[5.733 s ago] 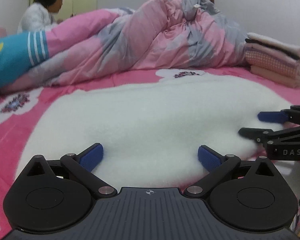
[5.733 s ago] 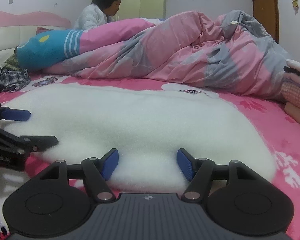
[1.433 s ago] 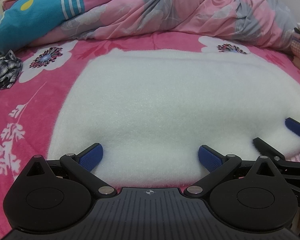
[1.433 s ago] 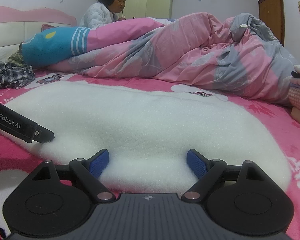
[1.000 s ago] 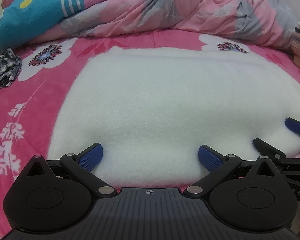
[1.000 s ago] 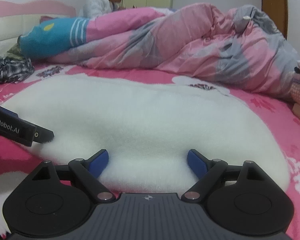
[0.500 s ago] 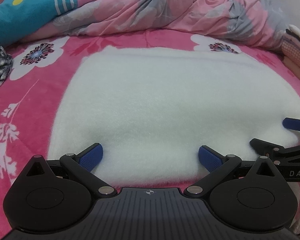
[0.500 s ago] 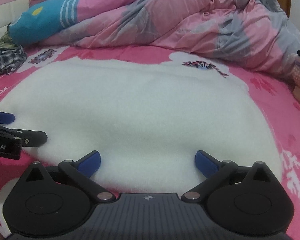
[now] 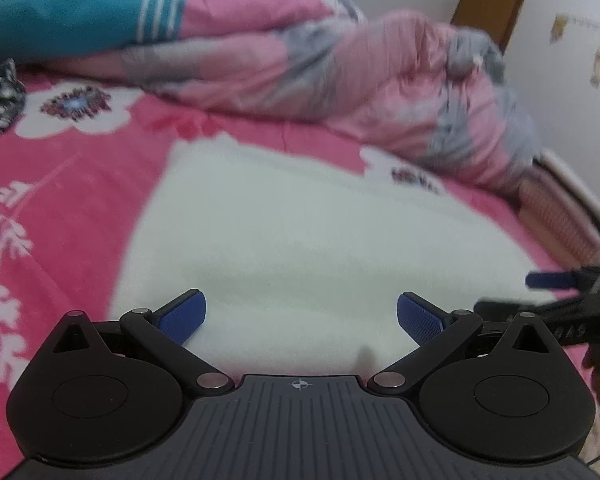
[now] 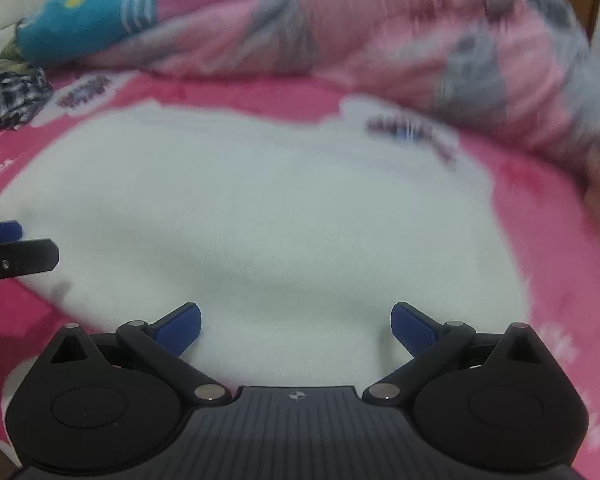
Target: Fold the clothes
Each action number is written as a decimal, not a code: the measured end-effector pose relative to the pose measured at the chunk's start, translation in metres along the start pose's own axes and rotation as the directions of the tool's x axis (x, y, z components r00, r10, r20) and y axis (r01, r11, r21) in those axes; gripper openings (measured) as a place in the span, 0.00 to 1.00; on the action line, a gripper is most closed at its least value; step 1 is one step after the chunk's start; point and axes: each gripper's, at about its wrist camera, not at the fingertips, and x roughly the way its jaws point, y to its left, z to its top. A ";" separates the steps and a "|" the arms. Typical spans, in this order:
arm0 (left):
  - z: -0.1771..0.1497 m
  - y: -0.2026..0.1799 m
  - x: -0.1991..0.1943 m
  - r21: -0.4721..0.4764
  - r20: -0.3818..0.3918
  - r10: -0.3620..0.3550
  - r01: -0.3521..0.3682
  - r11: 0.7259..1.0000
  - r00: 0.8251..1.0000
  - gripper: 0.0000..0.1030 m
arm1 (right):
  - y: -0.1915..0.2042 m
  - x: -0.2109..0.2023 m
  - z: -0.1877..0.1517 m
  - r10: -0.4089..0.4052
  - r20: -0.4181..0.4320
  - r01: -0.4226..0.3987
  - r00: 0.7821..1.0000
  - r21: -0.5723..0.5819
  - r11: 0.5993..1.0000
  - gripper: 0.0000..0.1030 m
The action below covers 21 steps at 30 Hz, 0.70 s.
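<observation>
- The right claw [image 10: 296, 326] is spread as wide as it goes, both blue pads clear of the cloth, with nothing gripped between them; a second ago it stood a little narrower, so it has just finished letting go
- The left claw [image 9: 298, 318] is likewise released, its two blue fingers [image 9: 182, 314] wide apart with only bare fleece showing in the gap
- Both claws hover above the near edge of the white fleece garment [image 10: 260, 216], which lies flat and spread on the pink flowered bed [image 9: 60, 184], left claw toward its left side and right claw toward its right
- Compared with a second ago, both views now look down on the fleece from higher and at a new angle, and both are smeared by motion blur, so the claws appear to be pulling up and away from the edge
- In the left wrist view the right claw shows at the far right edge, just beside the fleece
- Beyond the fleece sits a rumpled pink and grey quilt [image 9: 340, 80], a teal pillow [image 9: 68, 8] at far left, and a folded pile [image 9: 560, 208] at far right
- Judged from this, one fold or smoothing pass looks finished and the claws are free to move to a new hold
</observation>
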 end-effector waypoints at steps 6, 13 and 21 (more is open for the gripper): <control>0.013 0.014 -0.007 0.013 0.146 0.070 -0.073 0.997 0.987 0.98 | 0.025 0.007 0.053 0.139 0.144 -0.130 0.980 -0.072 0.989 0.99; 0.006 0.048 0.002 -0.077 0.156 0.127 -0.116 0.990 0.980 0.66 | 0.062 0.075 0.120 0.354 0.095 -0.348 0.930 -0.074 0.934 0.68; 0.008 0.065 0.002 -0.148 0.180 0.106 -0.079 0.986 0.978 0.33 | 0.069 0.175 0.175 0.520 -0.047 -0.499 0.853 0.223 0.837 0.47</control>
